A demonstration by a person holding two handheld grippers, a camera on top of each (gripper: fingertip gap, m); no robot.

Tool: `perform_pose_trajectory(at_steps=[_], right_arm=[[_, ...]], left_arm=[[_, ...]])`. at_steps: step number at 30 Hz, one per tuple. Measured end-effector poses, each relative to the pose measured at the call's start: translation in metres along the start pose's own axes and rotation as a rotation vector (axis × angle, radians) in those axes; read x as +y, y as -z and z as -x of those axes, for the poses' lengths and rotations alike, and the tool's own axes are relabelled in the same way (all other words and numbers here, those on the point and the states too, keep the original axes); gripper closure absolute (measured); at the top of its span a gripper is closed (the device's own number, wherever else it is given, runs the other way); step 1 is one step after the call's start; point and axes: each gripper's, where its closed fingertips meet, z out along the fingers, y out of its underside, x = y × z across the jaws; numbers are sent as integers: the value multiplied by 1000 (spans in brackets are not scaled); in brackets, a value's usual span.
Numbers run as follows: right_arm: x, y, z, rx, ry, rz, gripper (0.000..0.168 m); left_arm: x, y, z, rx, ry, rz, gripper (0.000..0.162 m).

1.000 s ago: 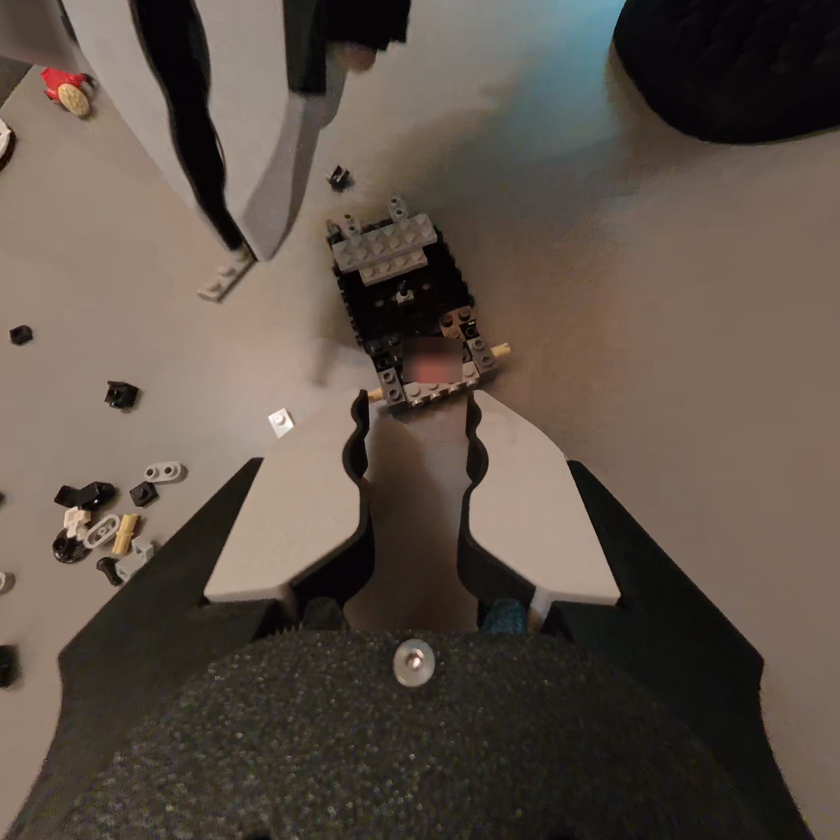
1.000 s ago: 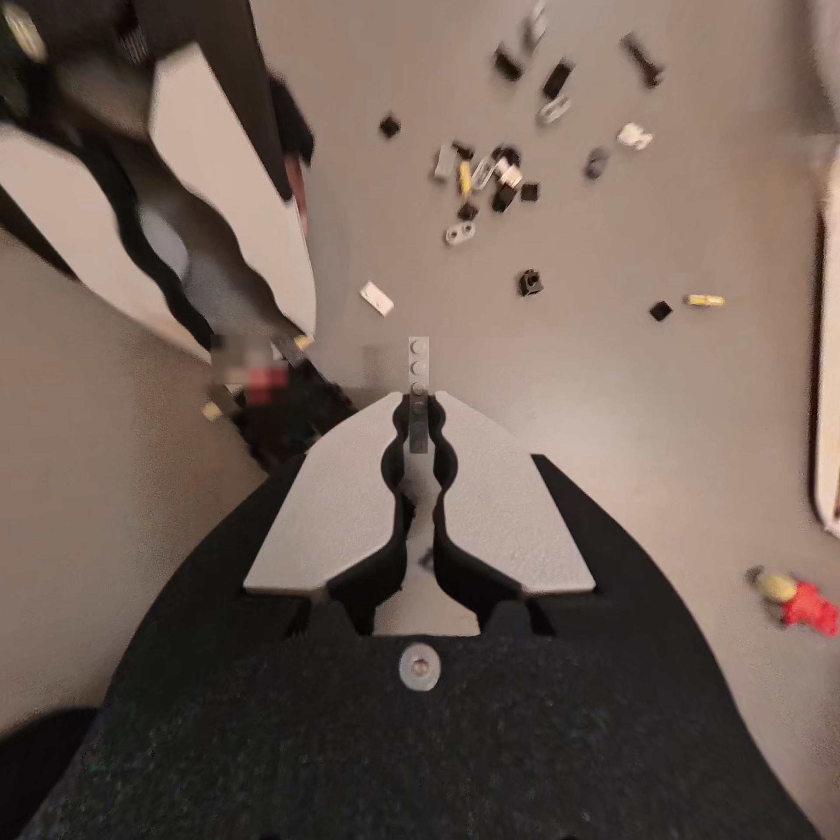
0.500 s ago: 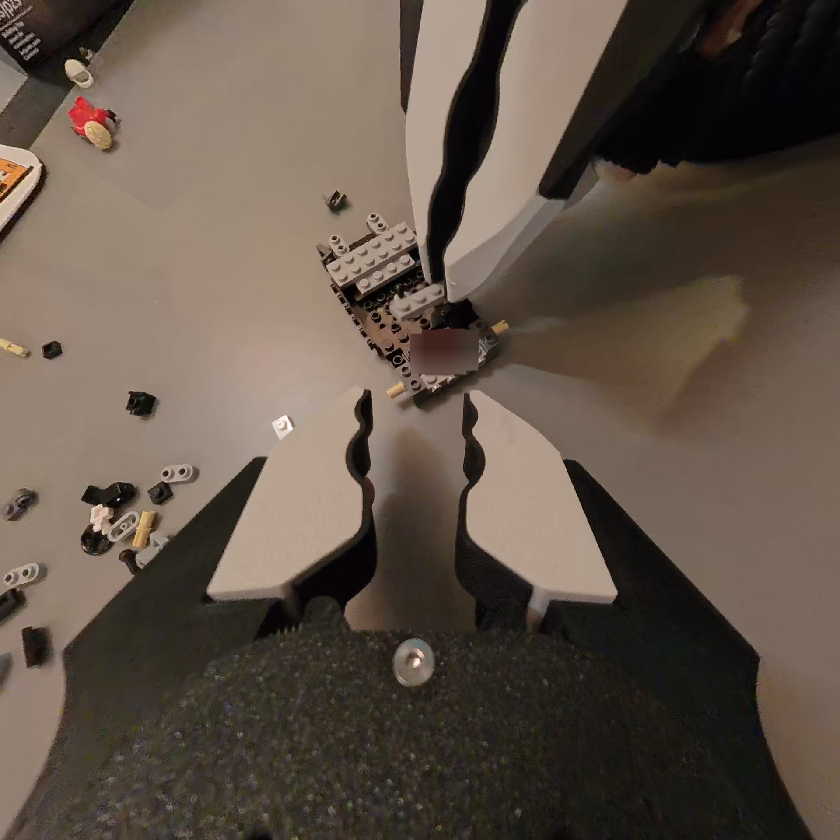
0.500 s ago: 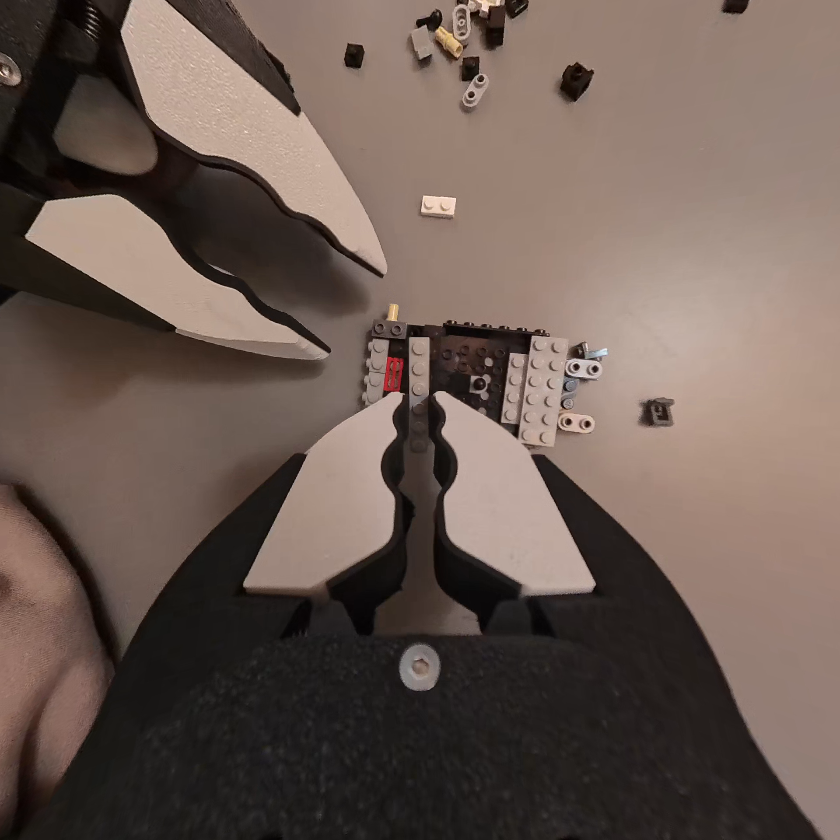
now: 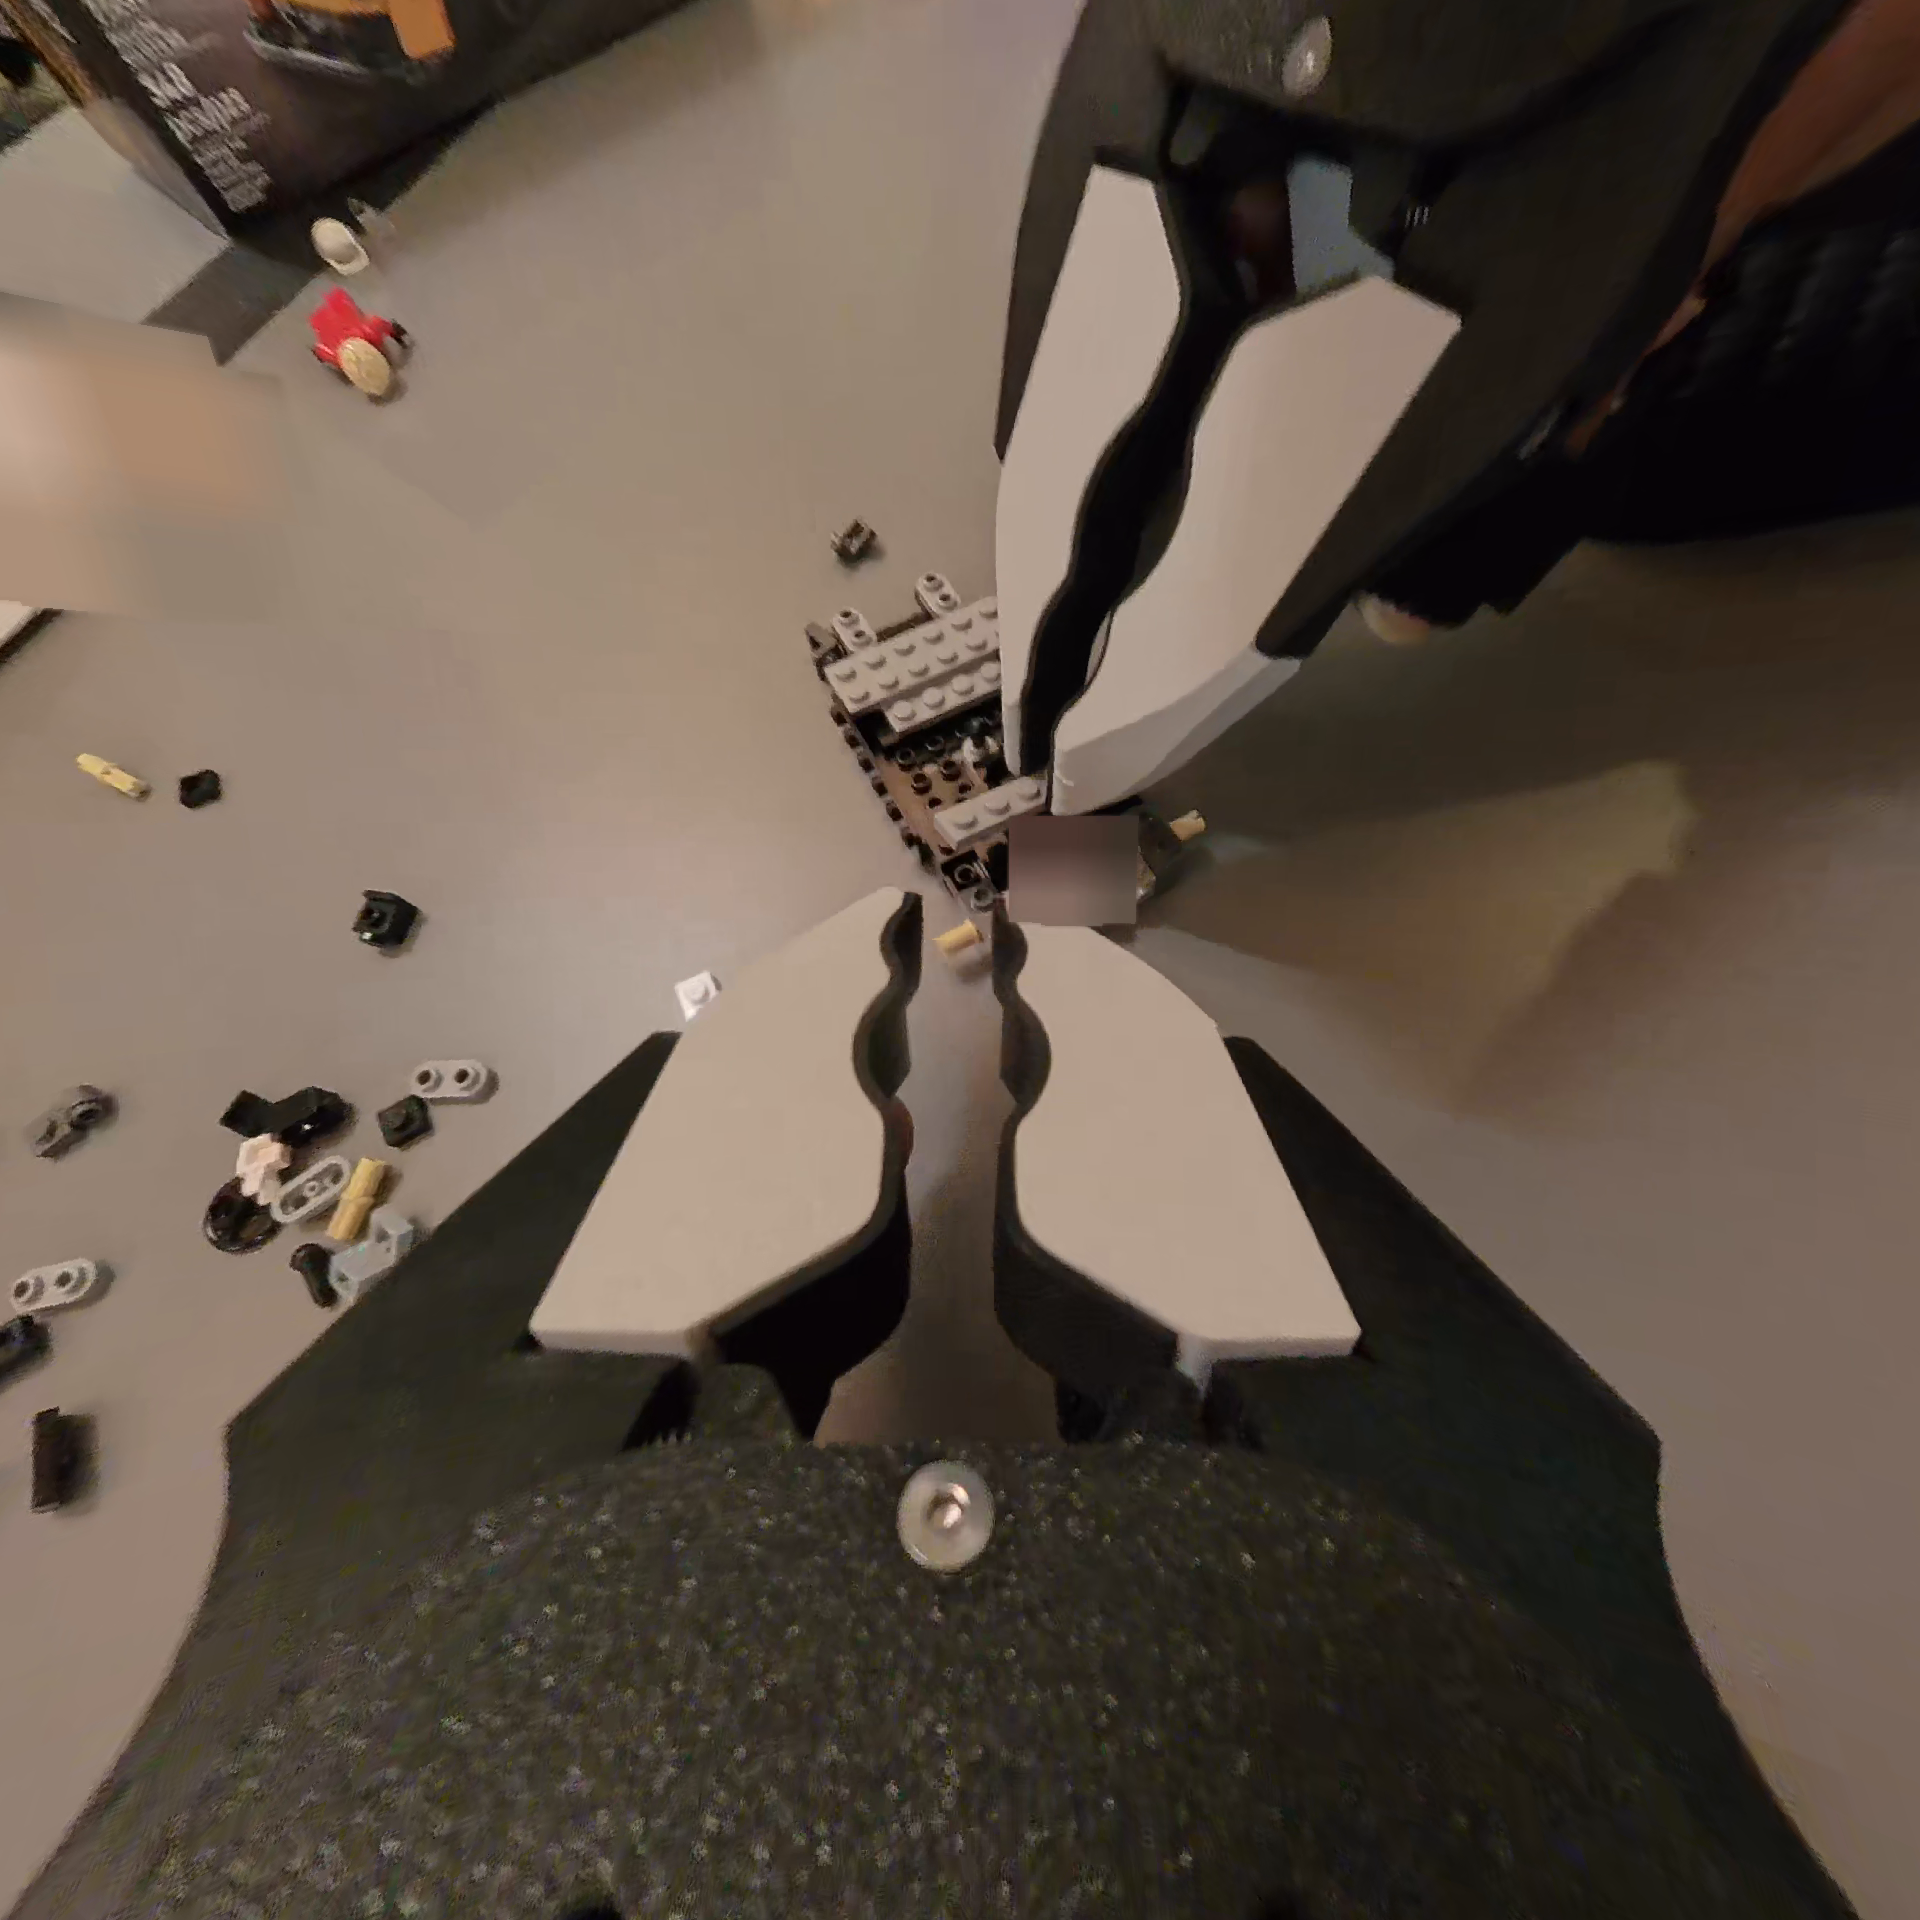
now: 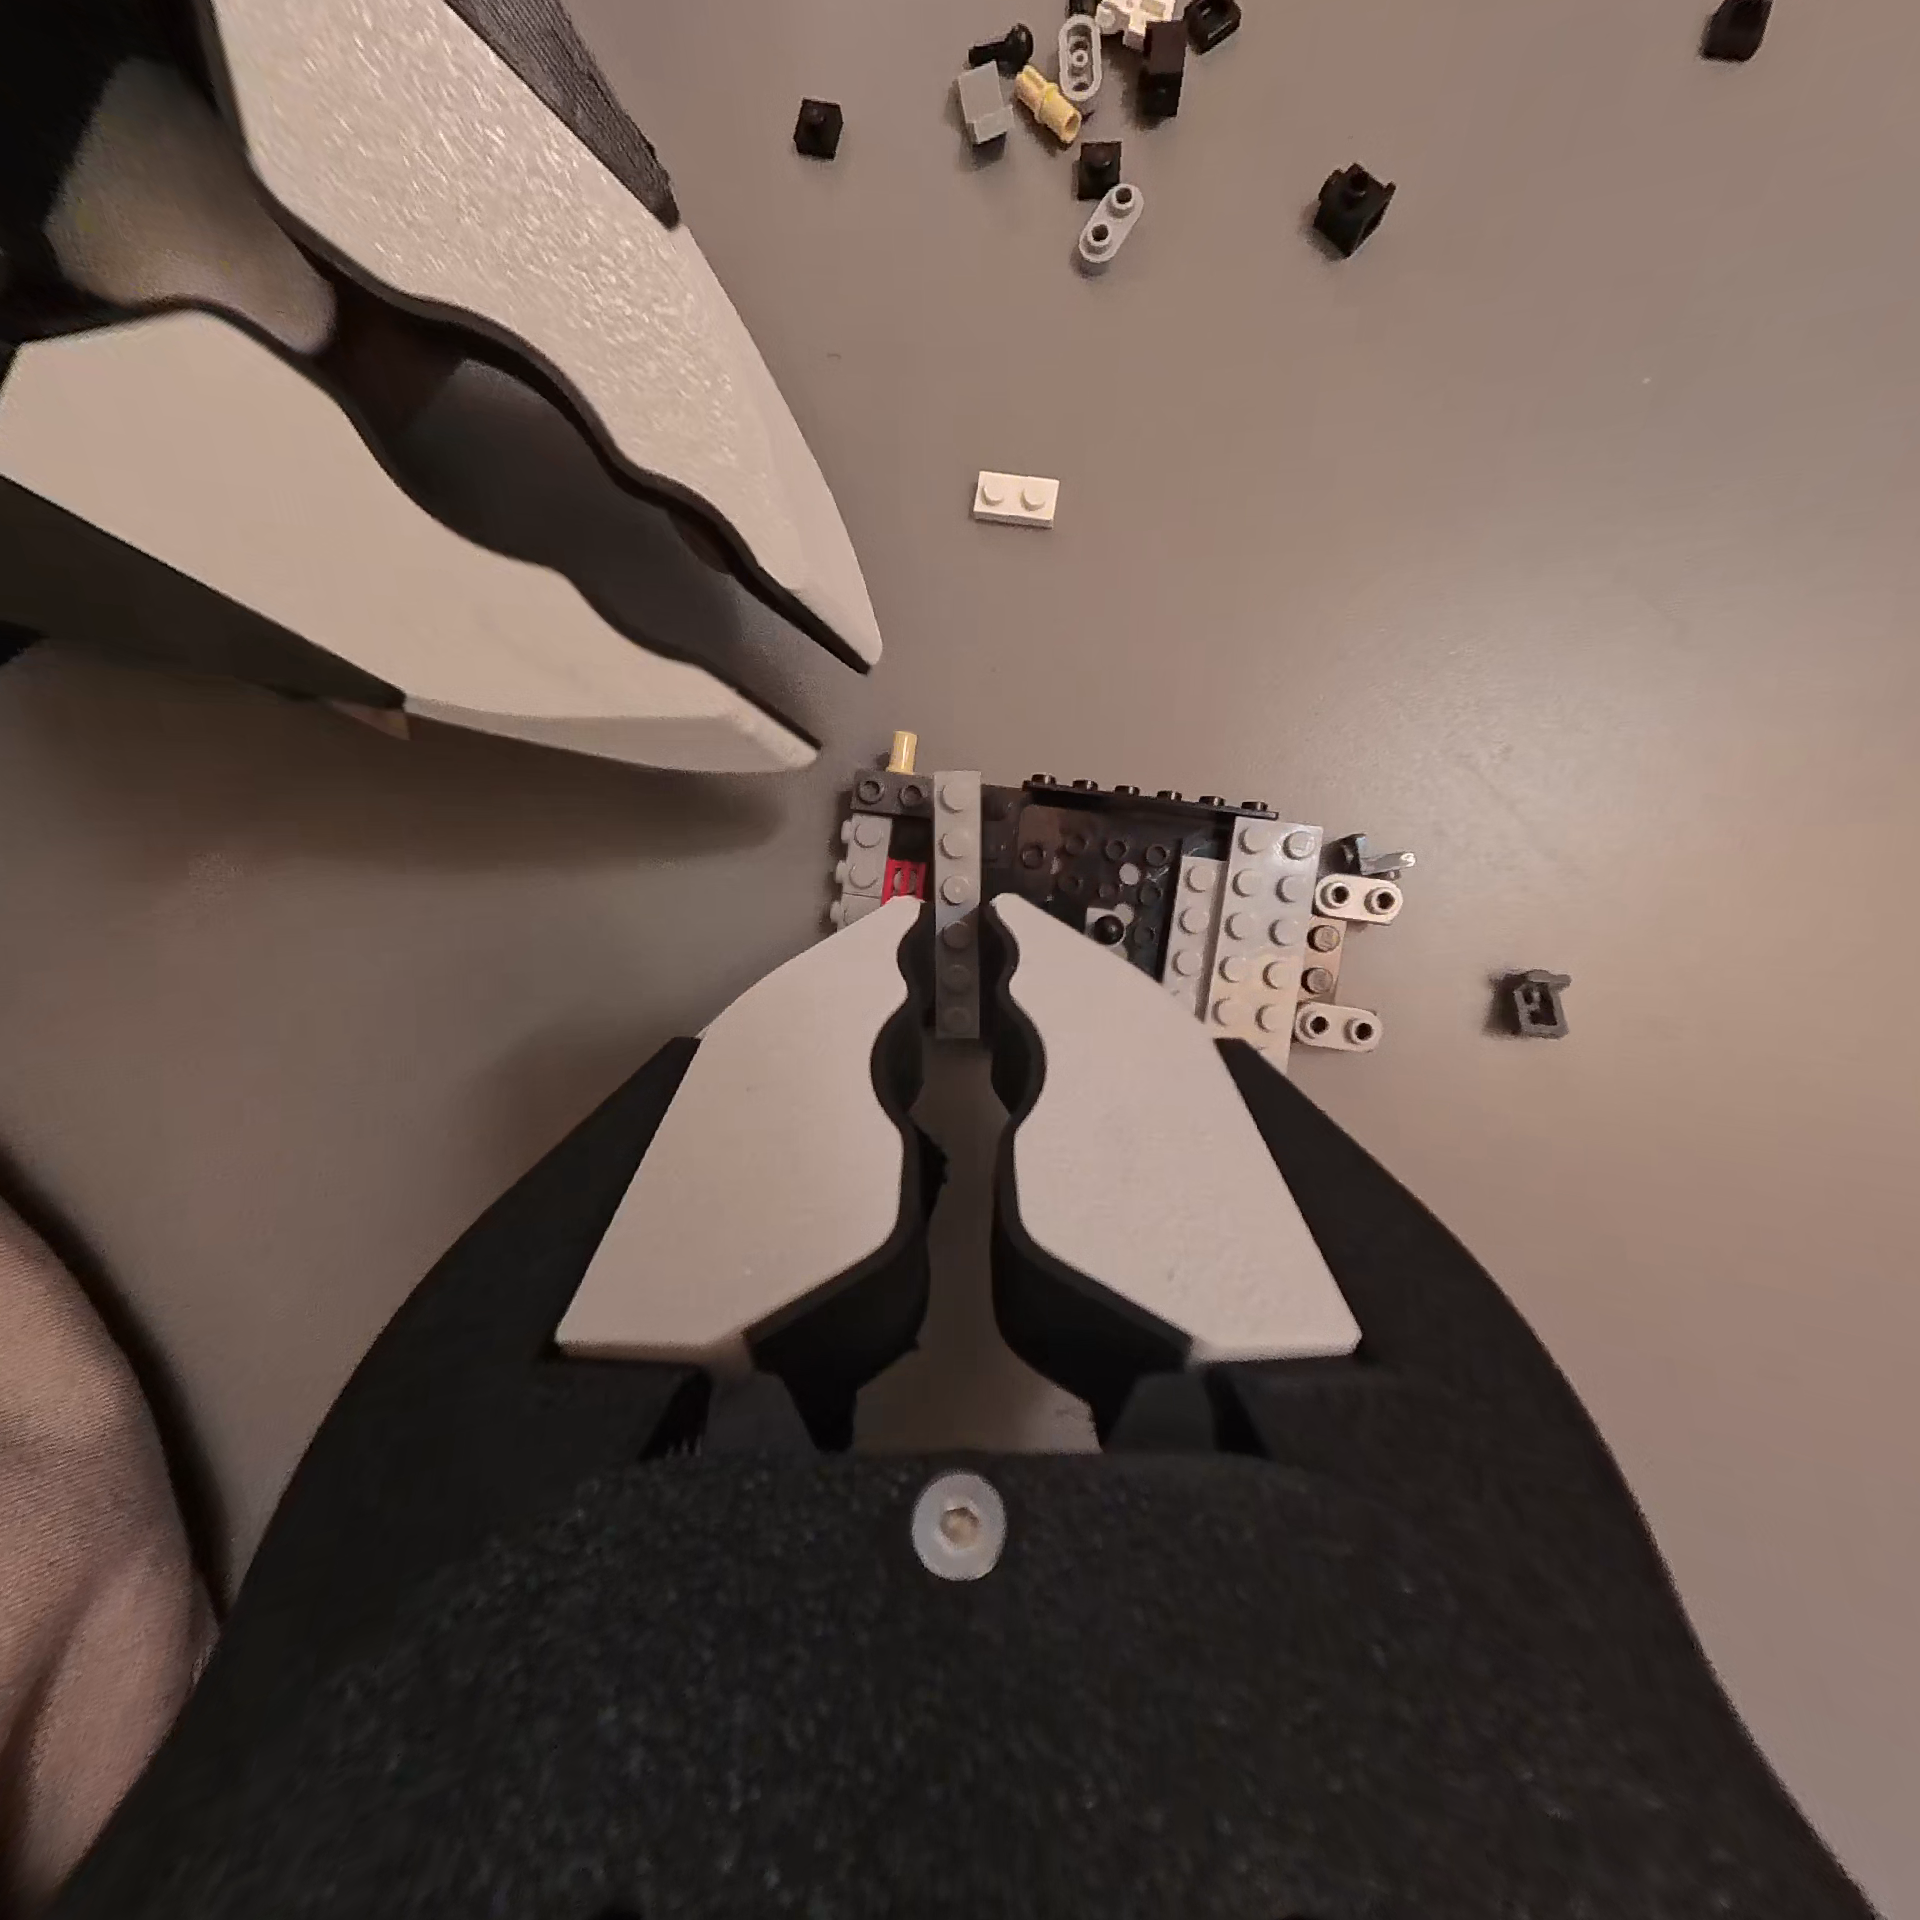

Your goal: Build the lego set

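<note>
Loose pieces (image 5: 301,1184) lie scattered at 9 o'clock from the half-built model (image 6: 1081,894) on the grey table (image 6: 1558,520). Left gripper (image 5: 956,920): fingers slightly apart, holding nothing, tips just beside the model's near end, where a tan peg (image 5: 958,937) sticks out. Right gripper (image 6: 951,914): clamped on a long grey strip (image 6: 958,904) of studs, held flat over the model's left end, across its width.

Judgement: seating step. To do it well, line the strip's studs with those beneath and press straight down. Left gripper should brace the model's end so it doesn't skid. Release only once the strip sits flush.

White two-stud plate (image 6: 1016,497) lies at 12 o'clock from the model. Dark box (image 5: 260,94) at 11 o'clock bears printing, not copied. Red-and-tan piece (image 5: 353,338) lies beside it.
</note>
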Motion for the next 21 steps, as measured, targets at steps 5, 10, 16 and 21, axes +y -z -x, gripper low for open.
perform_pose_trajectory(at_steps=[5, 10, 16, 21], right_arm=[[0, 0, 0, 1, -1, -19, 161], [2, 1, 0, 14, 7, -27, 161], [4, 4, -2, 36, 6, -28, 161], [7, 10, -11, 65, -7, -23, 161]], left_arm=[[-13, 8, 11, -56, 23, -99, 162], [-25, 20, 29, -168, 29, -184, 162], [-32, 26, 36, -216, 34, -240, 162], [-25, 20, 34, -198, 31, -194, 162]])
